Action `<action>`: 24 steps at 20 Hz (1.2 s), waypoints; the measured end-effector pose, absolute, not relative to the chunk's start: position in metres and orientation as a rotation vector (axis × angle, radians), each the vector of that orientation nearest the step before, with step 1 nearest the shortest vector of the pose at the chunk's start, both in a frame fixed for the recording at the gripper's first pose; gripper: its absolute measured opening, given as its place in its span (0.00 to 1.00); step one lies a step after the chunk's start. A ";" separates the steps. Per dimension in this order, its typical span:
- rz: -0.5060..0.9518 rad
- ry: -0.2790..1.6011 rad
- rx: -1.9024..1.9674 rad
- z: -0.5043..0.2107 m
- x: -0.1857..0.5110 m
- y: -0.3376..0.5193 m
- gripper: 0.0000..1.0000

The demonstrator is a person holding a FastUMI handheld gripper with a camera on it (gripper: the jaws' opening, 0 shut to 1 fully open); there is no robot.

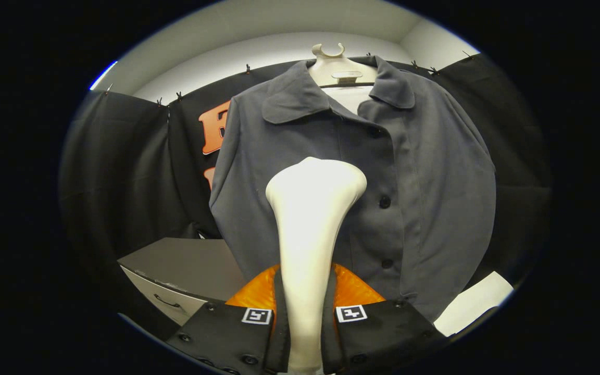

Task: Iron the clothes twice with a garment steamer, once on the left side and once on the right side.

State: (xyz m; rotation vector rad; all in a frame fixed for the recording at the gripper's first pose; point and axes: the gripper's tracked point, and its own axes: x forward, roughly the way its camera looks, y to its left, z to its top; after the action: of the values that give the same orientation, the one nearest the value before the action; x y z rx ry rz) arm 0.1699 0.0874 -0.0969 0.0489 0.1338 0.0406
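- Beyond the fingers and off to their left stands a grey cabinet with a flat top and a pale drawer front that bears a dark curved handle; it sits low against the black cloth wall.
- The gripper is closed on the handle of the garment steamer: one finger presses on each side of the pale stem, with no gap between finger and handle.
- From between the fingers the steamer rises upright and widens into a broad rounded head, which stands in front of the chest of the shirt, just left of the button line; whether the head touches the cloth cannot be told.
- The shirt is dark grey, collared, buttoned down the front, and hangs straight ahead of the fingers on a pale hanger form with a small hook on top.
- Beyond the fingers to their right, low beside the shirt's hem, lies a white flat thing, too cut off to identify.
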 end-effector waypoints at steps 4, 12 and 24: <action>0.030 0.168 0.042 -0.122 0.163 0.084 0.31; 0.006 0.228 0.063 -0.164 0.157 0.074 0.31; -0.049 0.350 0.088 -0.245 0.142 0.050 0.31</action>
State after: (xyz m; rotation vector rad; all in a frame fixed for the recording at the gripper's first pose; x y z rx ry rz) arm 0.1415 0.0500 -0.2452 0.0882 0.3495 -0.0488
